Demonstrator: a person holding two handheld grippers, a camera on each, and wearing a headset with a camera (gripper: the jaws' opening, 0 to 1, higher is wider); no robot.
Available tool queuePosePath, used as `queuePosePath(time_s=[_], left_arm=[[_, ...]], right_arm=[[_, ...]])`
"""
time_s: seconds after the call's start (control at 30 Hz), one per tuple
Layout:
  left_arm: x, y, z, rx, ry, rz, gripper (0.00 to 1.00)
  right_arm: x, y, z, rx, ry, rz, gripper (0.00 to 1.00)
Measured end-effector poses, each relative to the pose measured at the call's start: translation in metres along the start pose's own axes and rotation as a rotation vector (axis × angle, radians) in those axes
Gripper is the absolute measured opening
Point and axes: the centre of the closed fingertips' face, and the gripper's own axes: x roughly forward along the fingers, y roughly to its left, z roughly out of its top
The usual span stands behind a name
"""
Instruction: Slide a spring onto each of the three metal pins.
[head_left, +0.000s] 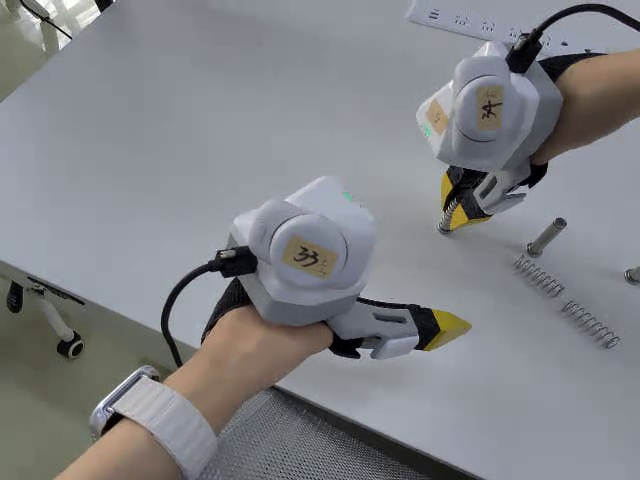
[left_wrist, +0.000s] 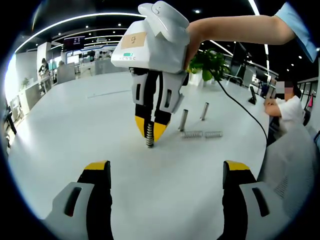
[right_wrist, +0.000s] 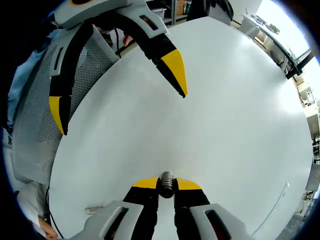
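My right gripper (head_left: 462, 215) points down at the white table (head_left: 200, 120) and is shut on an upright spring (head_left: 445, 218) whose lower end touches the table. A pin seems to sit inside the spring (left_wrist: 149, 136); its round top shows between the yellow tips (right_wrist: 166, 179). Two loose springs (head_left: 538, 275) (head_left: 590, 324) lie to the right. One metal pin (head_left: 546, 237) is beside them and another pin (head_left: 632, 275) is at the frame's edge. My left gripper (head_left: 447, 327) hovers open near the table's front edge, holding nothing.
A white power strip (head_left: 470, 18) lies at the table's far edge. A grey mesh chair (head_left: 290, 440) stands below the near edge. A person (left_wrist: 285, 105) sits beyond the table to the right.
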Motion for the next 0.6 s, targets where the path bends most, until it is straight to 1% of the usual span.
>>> queuePosePath(time_s=[0.03,0.17,0.33,0.4,0.5,0.6], left_arm=[[0.000,0.000,0.000,0.001,0.001,0.000,0.91],[0.000,0.000,-0.001,0.001,0.004,-0.001,0.91],[0.000,0.000,-0.001,-0.001,0.002,0.000,0.91],[0.000,0.000,-0.001,0.000,0.003,0.000,0.91],[0.000,-0.001,-0.001,0.001,0.003,-0.001,0.91],[0.000,-0.001,0.000,0.000,0.001,-0.002,0.91]], right_arm=[[0.001,-0.002,-0.002,0.000,0.001,-0.001,0.08],[0.003,-0.001,-0.002,0.007,-0.002,0.006,0.10],[0.005,0.005,-0.003,0.039,-0.009,0.010,0.27],[0.005,0.009,-0.003,0.060,-0.014,0.014,0.36],[0.008,0.006,-0.006,0.074,-0.025,0.020,0.46],[0.008,0.008,-0.007,0.085,-0.040,0.022,0.55]])
